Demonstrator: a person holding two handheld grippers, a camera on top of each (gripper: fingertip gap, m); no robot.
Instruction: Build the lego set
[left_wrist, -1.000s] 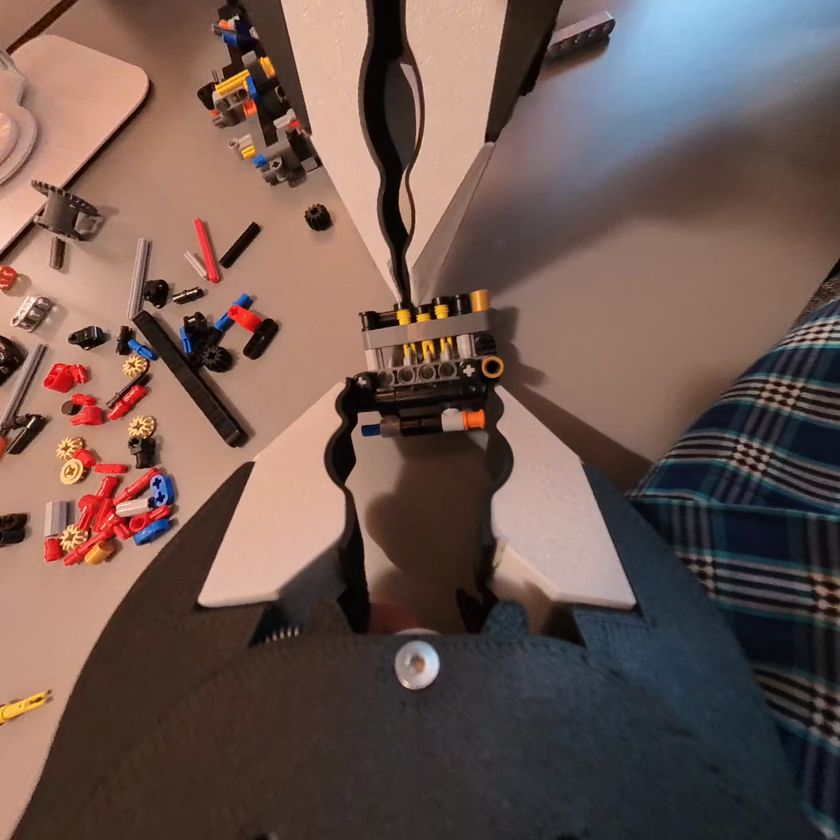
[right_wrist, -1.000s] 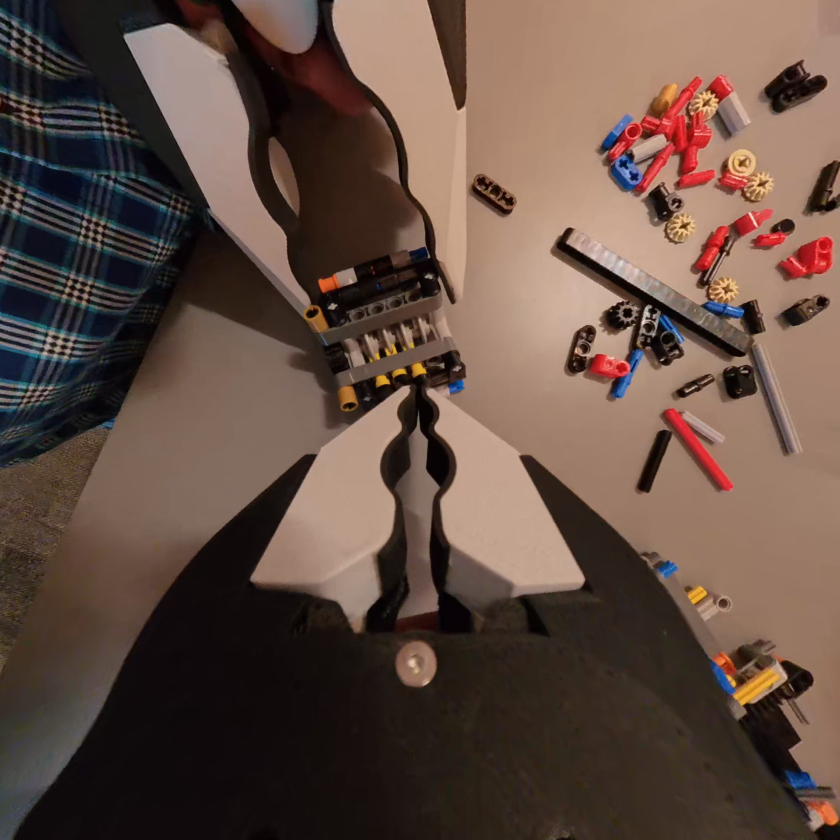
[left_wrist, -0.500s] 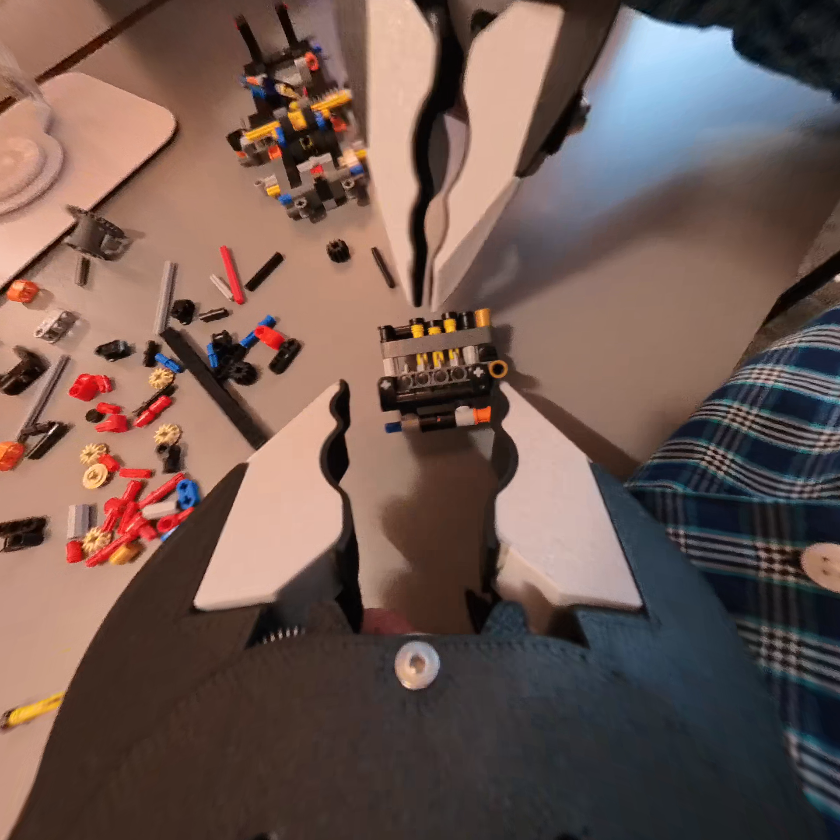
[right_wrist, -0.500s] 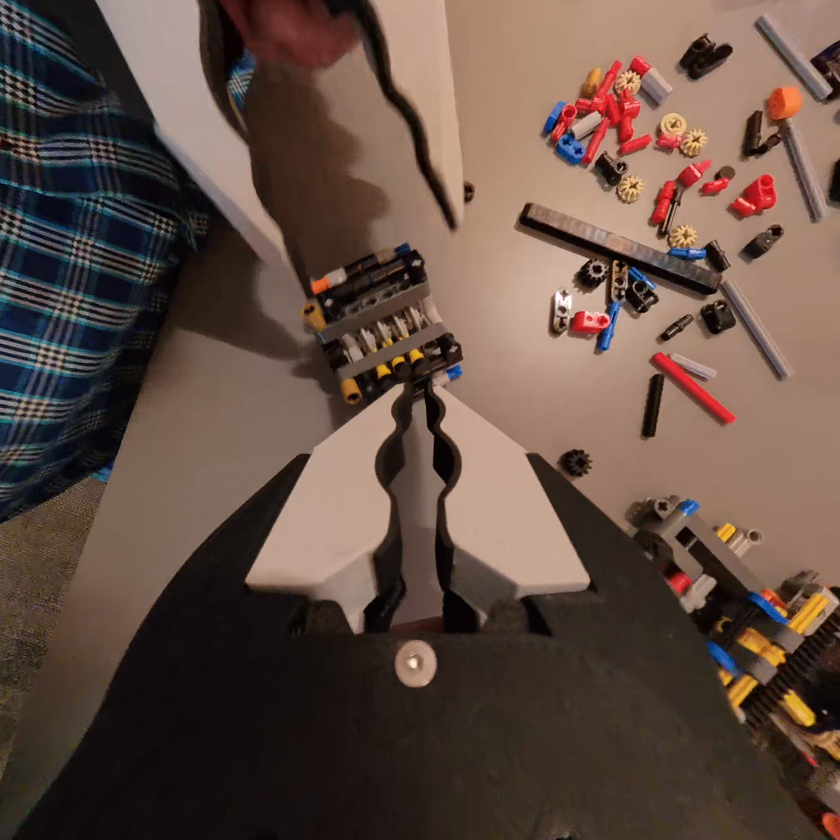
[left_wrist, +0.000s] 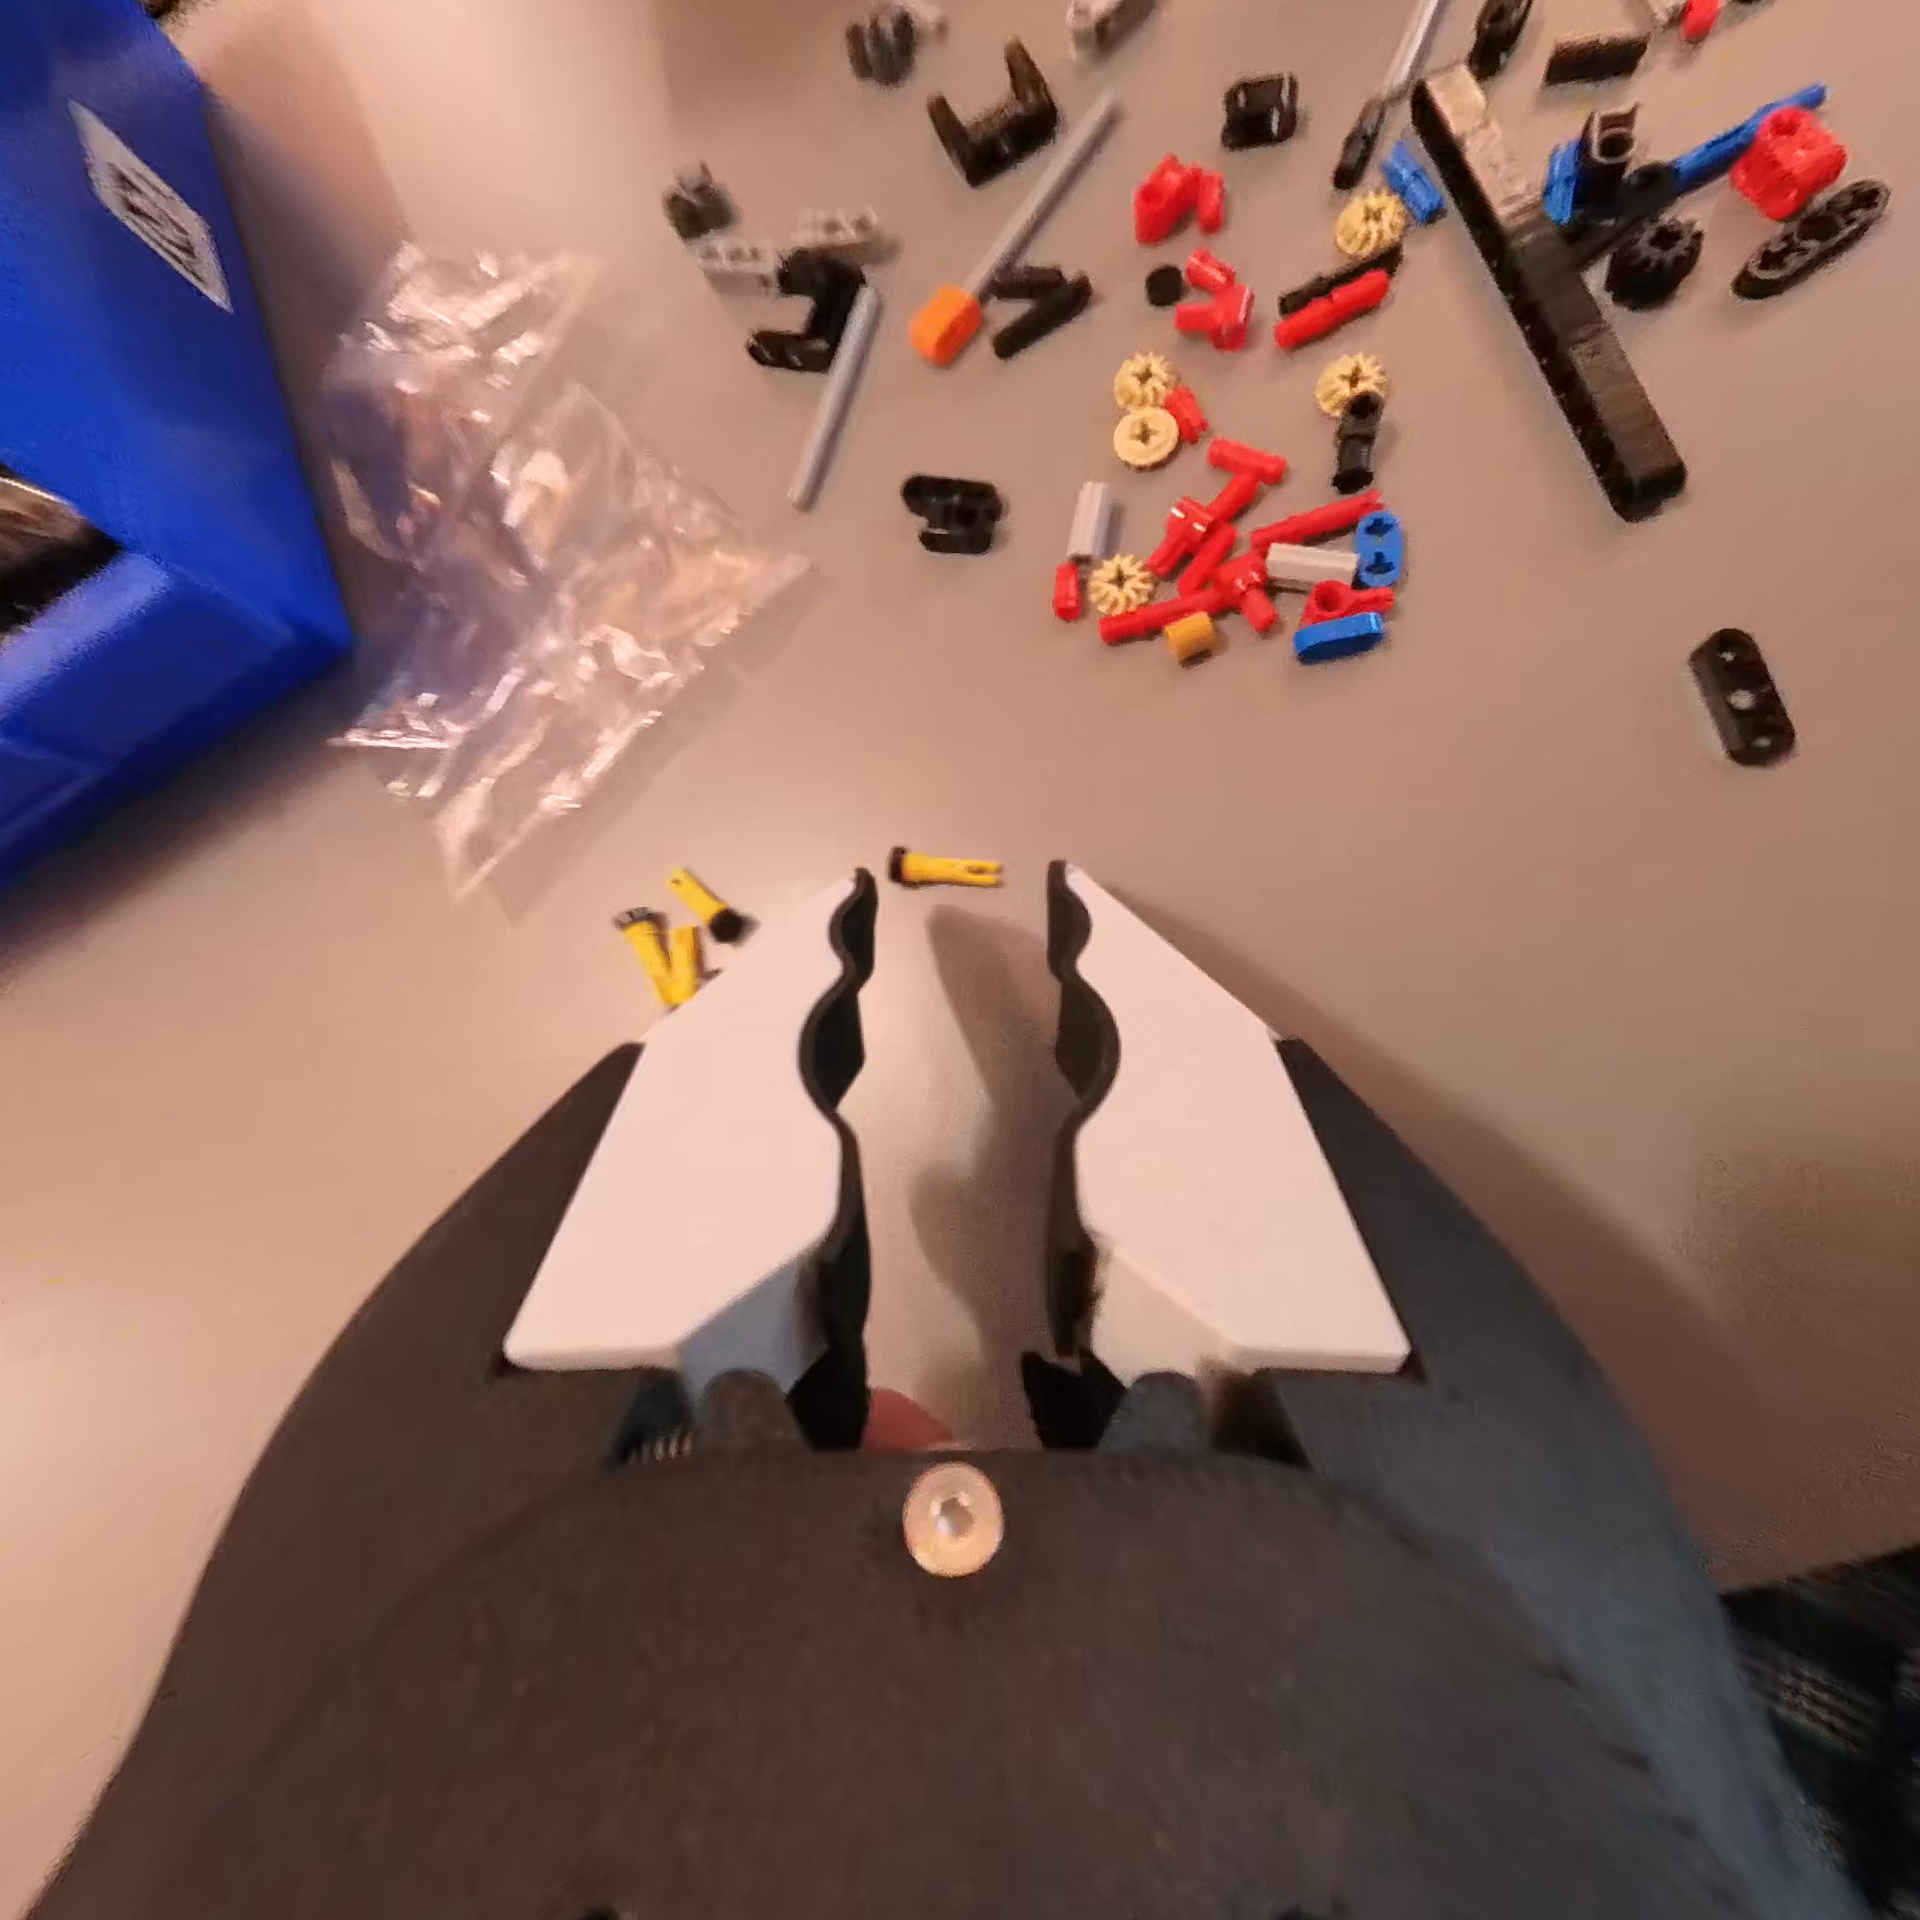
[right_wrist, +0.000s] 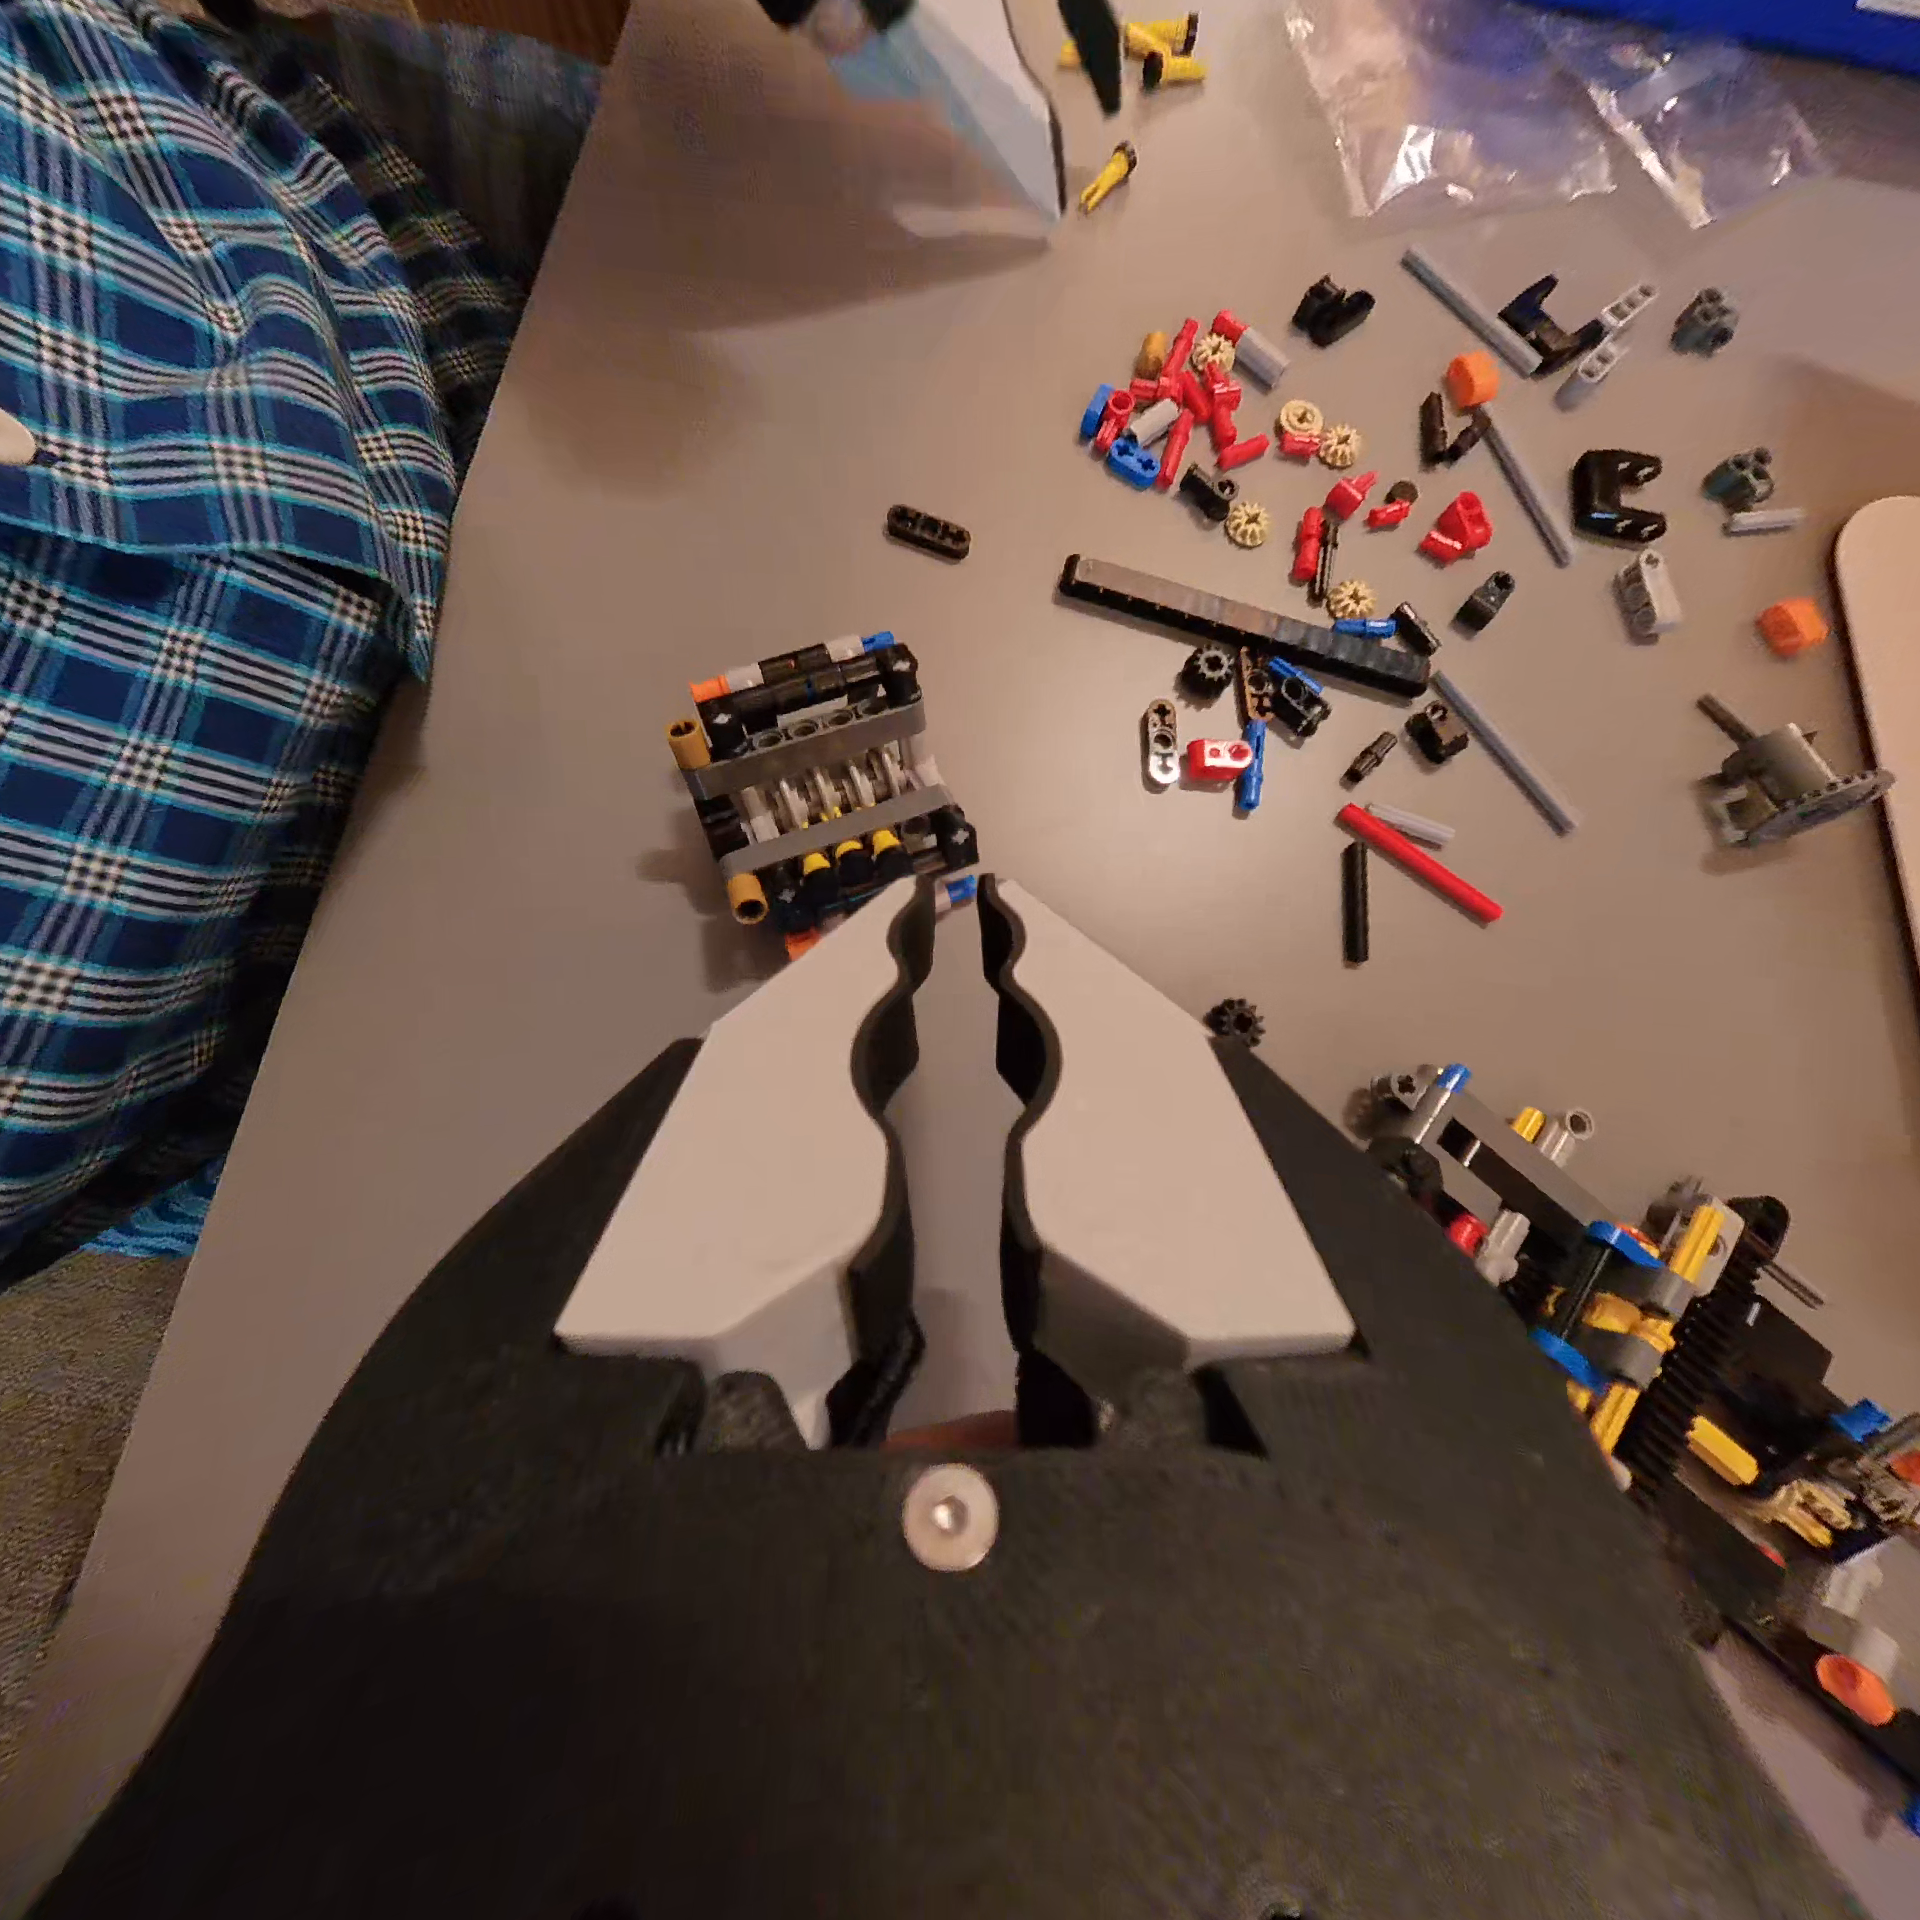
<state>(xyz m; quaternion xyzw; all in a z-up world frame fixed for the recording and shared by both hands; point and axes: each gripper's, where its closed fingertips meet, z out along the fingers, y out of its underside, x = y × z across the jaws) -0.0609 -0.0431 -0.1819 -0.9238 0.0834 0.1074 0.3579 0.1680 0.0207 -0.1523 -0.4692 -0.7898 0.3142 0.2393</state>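
My left gripper (left_wrist: 956, 881) is open low over the grey table. A yellow pin (left_wrist: 945, 868) lies crosswise just past its fingertips, and more yellow pins (left_wrist: 675, 940) lie to its left. My right gripper (right_wrist: 953, 889) is open by a narrow gap, its tips at the near edge of a small black-and-grey lego block (right_wrist: 821, 779) that stands on the table. A blue pin end shows between the tips. The left gripper appears blurred at the top of the right wrist view (right_wrist: 987, 135), beside a yellow pin (right_wrist: 1107, 177).
Loose red, blue, tan and black parts (left_wrist: 1226, 561) and a long black beam (right_wrist: 1236, 623) are scattered on the table. A larger lego build (right_wrist: 1621, 1299) is at my right. A blue box (left_wrist: 135, 416) and plastic bag (left_wrist: 520, 540) lie left. A plaid-shirted person (right_wrist: 208, 520) sits at the table edge. There is about 25 cm between the tips of the two grippers. The small black-and-grey lego block (right_wrist: 821, 779) lies some 4 cm from my right tips, 20 cm from my left tips.
My left gripper let go of the block and swung left to the yellow pins, its jaws narrower. My right gripper's fingers parted slightly and it rose. The block stayed on the table.
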